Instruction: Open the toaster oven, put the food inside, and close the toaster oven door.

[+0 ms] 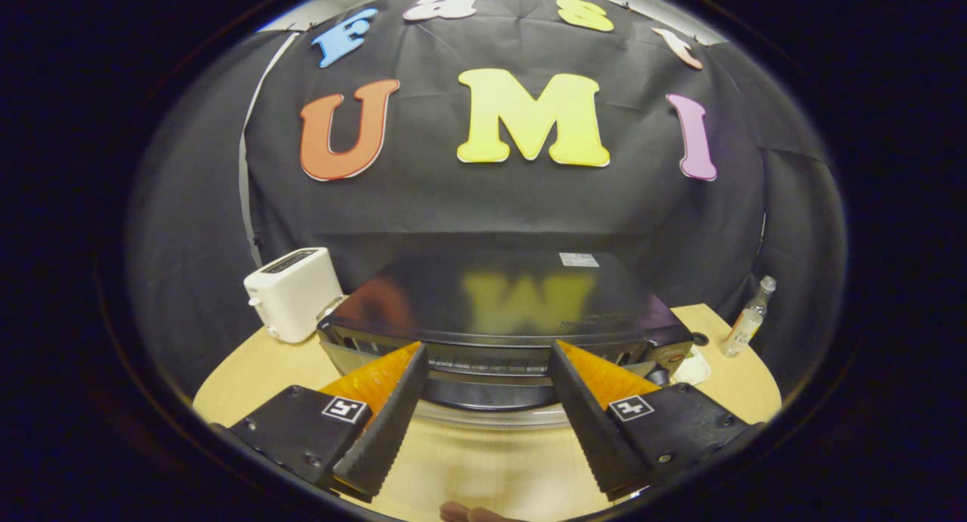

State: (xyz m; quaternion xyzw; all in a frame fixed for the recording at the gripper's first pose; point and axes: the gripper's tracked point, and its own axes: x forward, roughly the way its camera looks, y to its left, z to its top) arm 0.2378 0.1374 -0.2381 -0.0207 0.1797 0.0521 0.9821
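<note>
Black toaster oven [502, 310], one toaster [293, 293], one bottle [748, 318]; gripper [485, 363] spread wide.

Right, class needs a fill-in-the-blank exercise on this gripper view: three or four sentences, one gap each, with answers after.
1. The gripper has its fingers spread ____, with nothing held between them.
2. The black toaster oven sits just ____ of the fingers.
3. A ____ toaster stands on the wooden table beside the oven.
4. On the oven's other side stands a clear ____.

Missing words: open; ahead; white; bottle
</note>
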